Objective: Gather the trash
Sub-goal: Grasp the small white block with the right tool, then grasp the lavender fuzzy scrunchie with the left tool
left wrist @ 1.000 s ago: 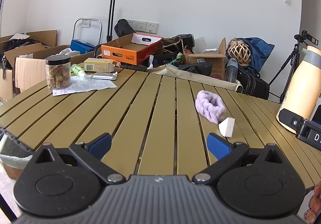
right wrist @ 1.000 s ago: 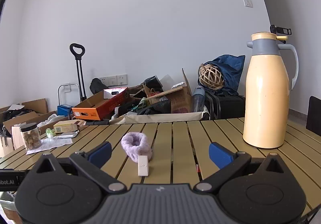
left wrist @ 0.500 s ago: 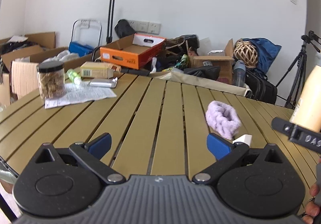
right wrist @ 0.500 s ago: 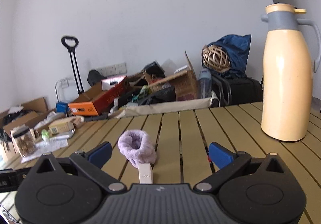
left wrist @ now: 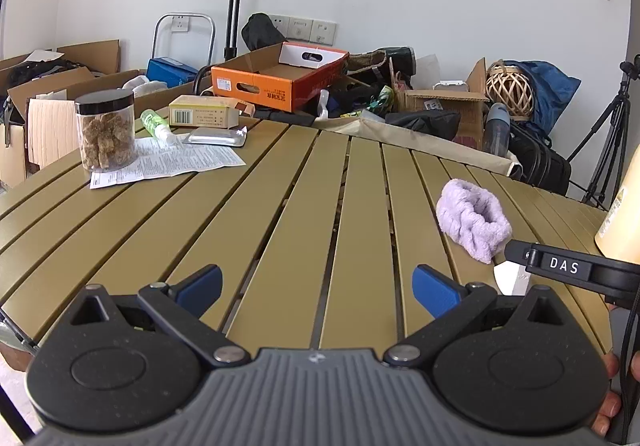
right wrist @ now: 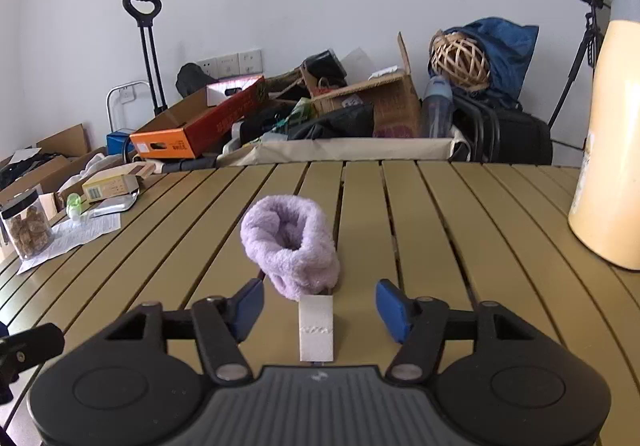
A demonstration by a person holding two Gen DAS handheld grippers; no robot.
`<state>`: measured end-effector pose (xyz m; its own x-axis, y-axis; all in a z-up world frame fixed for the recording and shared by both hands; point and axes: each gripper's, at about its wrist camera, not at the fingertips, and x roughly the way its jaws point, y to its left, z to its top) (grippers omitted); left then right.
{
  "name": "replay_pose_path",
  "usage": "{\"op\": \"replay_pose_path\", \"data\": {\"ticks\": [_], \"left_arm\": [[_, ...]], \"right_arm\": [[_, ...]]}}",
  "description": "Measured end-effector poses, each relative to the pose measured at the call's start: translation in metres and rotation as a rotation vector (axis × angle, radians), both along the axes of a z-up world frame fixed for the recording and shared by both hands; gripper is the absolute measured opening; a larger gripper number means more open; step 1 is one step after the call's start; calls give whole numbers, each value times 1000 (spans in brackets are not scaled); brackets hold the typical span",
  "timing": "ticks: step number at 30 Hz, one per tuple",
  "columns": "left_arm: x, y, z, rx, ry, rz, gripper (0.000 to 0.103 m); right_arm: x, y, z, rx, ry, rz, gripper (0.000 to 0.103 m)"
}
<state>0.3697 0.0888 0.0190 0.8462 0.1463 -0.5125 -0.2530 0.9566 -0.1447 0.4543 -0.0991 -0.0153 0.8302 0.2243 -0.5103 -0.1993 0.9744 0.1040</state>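
Jaws of right gripper point(right wrist: 319, 304) just closing, half-wide, not yet touching white packet point(right wrist: 316, 327) just beside purple scrunchie point(right wrist: 291, 245); left gripper point(left wrist: 318, 291) wide.

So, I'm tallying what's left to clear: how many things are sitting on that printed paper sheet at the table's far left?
2 on the printed sheet: the black-lidded jar on its left end, and the small green bottle across its far edge. More may hide behind the jar.

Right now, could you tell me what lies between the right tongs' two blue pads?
In the right wrist view, a small white packet lies between the right tongs, untouched; its far end meets the purple scrunchie.
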Motion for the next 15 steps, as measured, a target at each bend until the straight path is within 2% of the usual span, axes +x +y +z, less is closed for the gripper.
{"op": "replay_pose_path", "data": {"ticks": [2,6,8,10,12,15], "left_arm": [[1,-1,-1,-3,2,2,103],[2,-3,-1,-7,6,3,103],[3,-3,-1,-13,6,3,103],[4,-6,0,-14,4,2,103],[4,-8,1,-18,2,-4,103],[6,-13,1,-20,1,-10,103]], "right_arm": [[5,-1,-3,5,19,-7,58],[12,0,-8,15,53,1,41],[15,2,-10,24,68,9,37],[16,3,-13,32,94,22,29],[15,2,-14,44,91,25,18],[12,-3,-13,68,81,28,18]]}}
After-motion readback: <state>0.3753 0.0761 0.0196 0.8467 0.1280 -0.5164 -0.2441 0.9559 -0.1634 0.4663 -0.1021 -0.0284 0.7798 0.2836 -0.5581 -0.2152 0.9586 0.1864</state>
